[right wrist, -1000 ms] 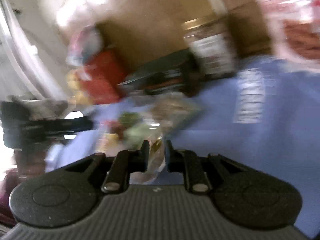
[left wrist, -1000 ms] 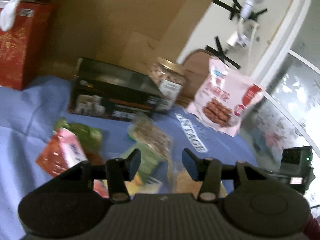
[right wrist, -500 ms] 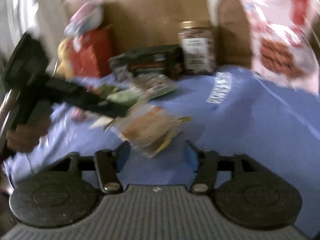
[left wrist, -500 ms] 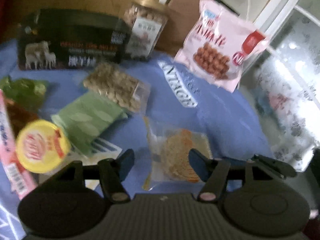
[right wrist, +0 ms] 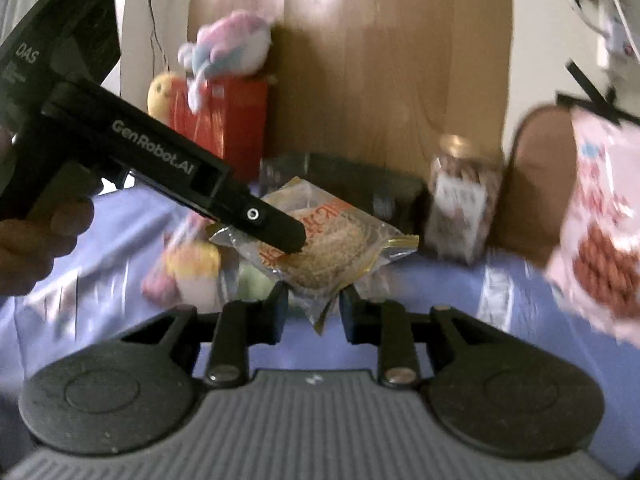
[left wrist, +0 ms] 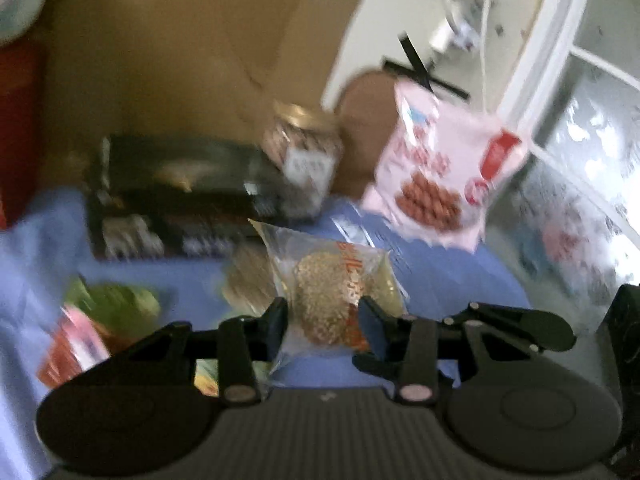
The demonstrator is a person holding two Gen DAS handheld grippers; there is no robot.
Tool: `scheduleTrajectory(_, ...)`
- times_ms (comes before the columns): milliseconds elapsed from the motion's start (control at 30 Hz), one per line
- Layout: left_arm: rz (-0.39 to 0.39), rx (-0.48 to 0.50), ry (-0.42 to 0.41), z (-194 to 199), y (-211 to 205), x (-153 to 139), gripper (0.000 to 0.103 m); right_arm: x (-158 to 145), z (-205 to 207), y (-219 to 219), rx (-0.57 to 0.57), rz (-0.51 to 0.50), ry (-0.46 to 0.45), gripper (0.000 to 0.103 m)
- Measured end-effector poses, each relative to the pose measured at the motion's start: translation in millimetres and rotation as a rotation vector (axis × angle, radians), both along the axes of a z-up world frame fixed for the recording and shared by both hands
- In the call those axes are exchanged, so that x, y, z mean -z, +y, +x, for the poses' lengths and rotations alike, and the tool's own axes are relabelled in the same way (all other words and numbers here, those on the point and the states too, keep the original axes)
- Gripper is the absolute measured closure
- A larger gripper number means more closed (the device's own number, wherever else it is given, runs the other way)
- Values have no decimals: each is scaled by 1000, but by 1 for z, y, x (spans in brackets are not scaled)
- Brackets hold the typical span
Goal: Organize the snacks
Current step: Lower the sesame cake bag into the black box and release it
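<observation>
1. Clear cracker packet (right wrist: 320,240) up in the air, off the blue desk (right wrist: 480,340), pinched in the left claw (left wrist: 324,320). In the left wrist view the round cracker sits right between the two fingertips, wrapper bulging out on both sides.

2. Seen from the right wrist, the left claw (right wrist: 288,240) comes in from the left and bites the packet's left part, and the packet's long axis runs left to right, with its yellow-edged seam poking off to the right.

3. Right claw (right wrist: 314,308) sits just under the packet, spread apart, gripping nothing. The packet's bottom corner hangs down into the gap between its fingers, and whether it touches them I can't tell.

4. So the left hand owns it. The right claw is the near one for a hand-over, in my judgement.

5. Behind, at the back of the desk: dark box (left wrist: 172,200), nut jar (left wrist: 308,156), pink snack bag (left wrist: 444,176) standing at the right.

6. More loose snacks lie blurred at lower left.
</observation>
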State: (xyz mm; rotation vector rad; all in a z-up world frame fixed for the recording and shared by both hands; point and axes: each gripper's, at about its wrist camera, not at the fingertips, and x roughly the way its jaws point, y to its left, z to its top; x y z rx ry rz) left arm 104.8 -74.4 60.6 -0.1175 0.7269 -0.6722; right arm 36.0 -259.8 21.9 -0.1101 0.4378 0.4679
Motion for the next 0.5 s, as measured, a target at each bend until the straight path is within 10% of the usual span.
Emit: scheduleTrajectory(500, -5, -105, 10, 162, 4, 7, 65, -7, 168, 25, 120, 24, 42, 65)
